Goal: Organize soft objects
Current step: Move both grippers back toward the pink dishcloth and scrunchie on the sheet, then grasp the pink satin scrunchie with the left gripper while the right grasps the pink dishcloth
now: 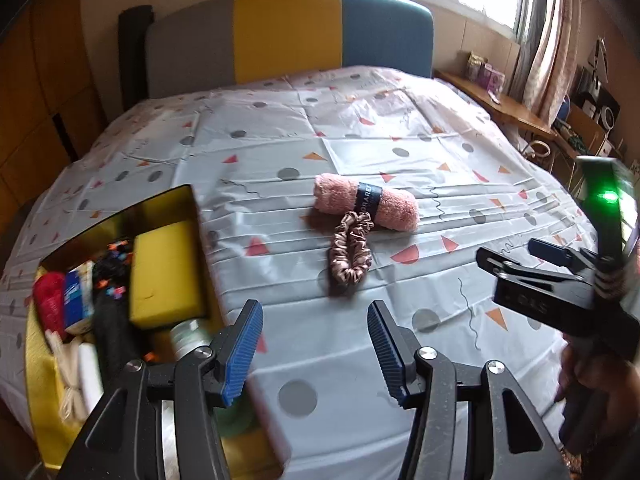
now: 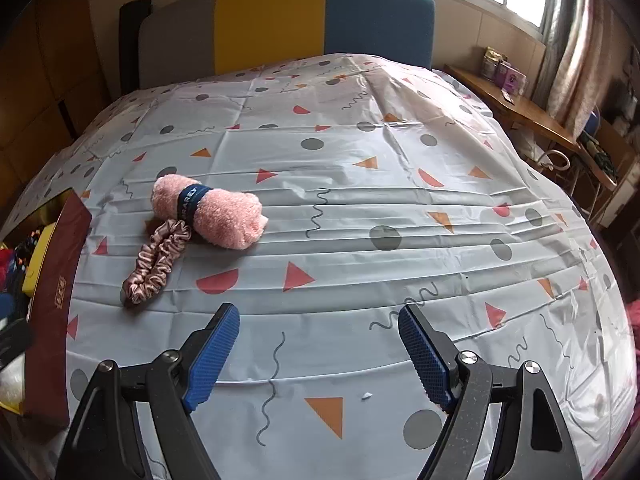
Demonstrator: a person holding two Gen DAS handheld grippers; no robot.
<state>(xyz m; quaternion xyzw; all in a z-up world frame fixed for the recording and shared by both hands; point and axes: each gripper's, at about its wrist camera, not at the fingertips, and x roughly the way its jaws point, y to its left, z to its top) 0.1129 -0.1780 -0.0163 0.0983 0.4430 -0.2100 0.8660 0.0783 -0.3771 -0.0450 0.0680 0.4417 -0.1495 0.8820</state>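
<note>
Ahead of the left gripper [image 1: 316, 350], on the bed sheet [image 1: 400, 128], lies a rolled pink towel [image 1: 366, 205] with a dark band around it; a pink satin scrunchie [image 1: 351, 254] lies just nearer, its far end touching the towel. Left gripper released, jaws wide apart, nothing between them, blue ribbed pads [image 1: 244, 350] showing. To its left, an open box [image 1: 120, 216] on the bed, holding a yellow sponge block [image 1: 166, 272], a red item [image 1: 50, 298], a blue-and-white packet [image 1: 76, 300] and dark stuff with coloured bits; contents partly blurred. To its right, the right gripper [image 1: 516, 264] hovers above the sheet, seen side-on, green light on its body, hand [image 1: 592, 384] on the handle.

Right wrist view: right gripper [image 2: 318, 354] also released, jaws spread, empty. Towel [image 2: 210, 210] and scrunchie [image 2: 156, 260] sit ahead and to its left, touching each other. Box [image 2: 60, 280] farther left, its dark red wall facing the gripper. Sheet [image 2: 400, 220] is pale grey with triangles, dots and squiggles. Beyond it, a grey, yellow and blue headboard [image 2: 320, 20].
</note>
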